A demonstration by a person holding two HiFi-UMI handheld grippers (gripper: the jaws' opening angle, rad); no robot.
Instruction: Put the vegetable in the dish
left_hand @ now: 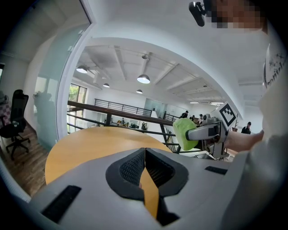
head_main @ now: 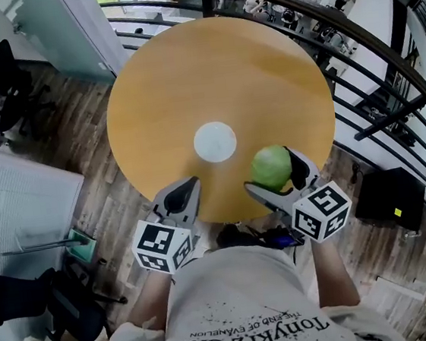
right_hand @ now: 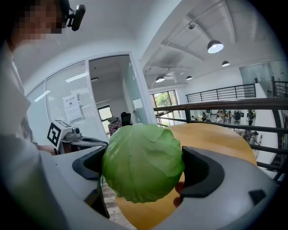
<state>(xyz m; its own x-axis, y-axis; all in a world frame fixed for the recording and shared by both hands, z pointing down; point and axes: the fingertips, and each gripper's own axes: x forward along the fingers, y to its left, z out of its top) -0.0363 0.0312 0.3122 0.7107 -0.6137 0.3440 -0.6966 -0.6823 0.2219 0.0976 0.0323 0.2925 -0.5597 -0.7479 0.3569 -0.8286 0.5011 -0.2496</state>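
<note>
A round table with a light wooden top (head_main: 218, 81) fills the middle of the head view. It stands on a dark plank floor (head_main: 81, 150), and a curved black metal railing (head_main: 383, 55) runs past its far and right sides. Black office chairs (head_main: 3, 75) stand well apart from it at the left.

The person in a white printed T-shirt (head_main: 244, 307) stands at the table's near edge and holds a gripper in each hand.

The grey left gripper with its marker cube (head_main: 182, 198) hovers over the table's near-left edge. In the left gripper view its dark ribbed pads (left_hand: 132, 168) are pressed together at the tips with nothing between them.

The grey right gripper with a marker cube of its own (head_main: 282, 182) is at the near-right edge. Its jaws stand wide apart and clamp a round, pale green cabbage head (head_main: 271, 168) from both sides. In the right gripper view the leafy ball fills the gap, touching both pads.

The cabbage is held over the table's near edge, to the right of a small, flat, white round dish (head_main: 215, 142) and nearer to the person. It is near the dish but apart from it. The dish lies flat on the tabletop, just nearer than the table's centre.
</note>
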